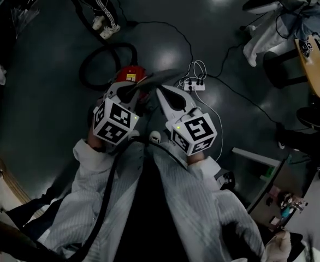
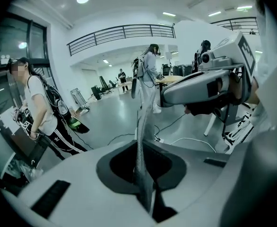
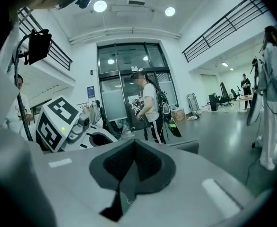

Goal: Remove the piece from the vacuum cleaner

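Mind the black hose looped on the floor. With the left gripper clamped on the thin grey piece just above the red vacuum cleaner, pull steadily along the piece's length. Use the right gripper, closed on nothing just beside the piece, to steady it. Hard to make out: the joint with the cleaner, hidden beneath the left gripper.

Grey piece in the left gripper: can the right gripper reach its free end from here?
Probably yes. The grey piece sticks out past the left gripper, and the right gripper sits beside it with nothing between. Its jaws are shut and empty, so they must open first.
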A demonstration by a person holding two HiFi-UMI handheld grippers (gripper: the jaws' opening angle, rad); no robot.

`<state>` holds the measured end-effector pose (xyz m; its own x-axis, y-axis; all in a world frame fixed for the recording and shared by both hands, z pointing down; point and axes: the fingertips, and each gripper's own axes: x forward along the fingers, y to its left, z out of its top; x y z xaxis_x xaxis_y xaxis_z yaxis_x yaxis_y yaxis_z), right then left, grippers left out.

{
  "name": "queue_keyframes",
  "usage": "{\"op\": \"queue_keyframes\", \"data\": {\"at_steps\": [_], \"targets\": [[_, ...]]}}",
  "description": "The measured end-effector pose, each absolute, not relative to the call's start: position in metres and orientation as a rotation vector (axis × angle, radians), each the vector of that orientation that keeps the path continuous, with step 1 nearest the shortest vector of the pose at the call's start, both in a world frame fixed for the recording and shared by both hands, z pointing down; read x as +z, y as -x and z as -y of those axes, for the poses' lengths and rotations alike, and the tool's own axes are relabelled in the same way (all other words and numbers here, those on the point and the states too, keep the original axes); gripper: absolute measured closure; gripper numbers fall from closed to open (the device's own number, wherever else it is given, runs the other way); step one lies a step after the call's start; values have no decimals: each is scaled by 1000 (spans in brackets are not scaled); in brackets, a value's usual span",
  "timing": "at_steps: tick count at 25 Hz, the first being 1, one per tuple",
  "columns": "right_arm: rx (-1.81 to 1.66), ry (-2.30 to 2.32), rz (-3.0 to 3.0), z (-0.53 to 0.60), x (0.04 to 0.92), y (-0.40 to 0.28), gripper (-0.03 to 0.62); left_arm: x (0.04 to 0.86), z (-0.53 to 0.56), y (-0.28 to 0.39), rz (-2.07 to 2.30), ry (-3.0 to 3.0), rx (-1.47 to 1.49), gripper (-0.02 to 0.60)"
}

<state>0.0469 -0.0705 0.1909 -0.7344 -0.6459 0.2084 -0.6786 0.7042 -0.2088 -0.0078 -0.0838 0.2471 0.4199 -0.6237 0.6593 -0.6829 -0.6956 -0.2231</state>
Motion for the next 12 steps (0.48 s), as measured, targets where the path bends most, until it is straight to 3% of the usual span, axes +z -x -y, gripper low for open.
{"op": "queue_keyframes", "data": {"at_steps": [12], "targets": [[421,-1099,2793,74,184,-43,594,250,81,9,1169,-2568,1177,554]]}}
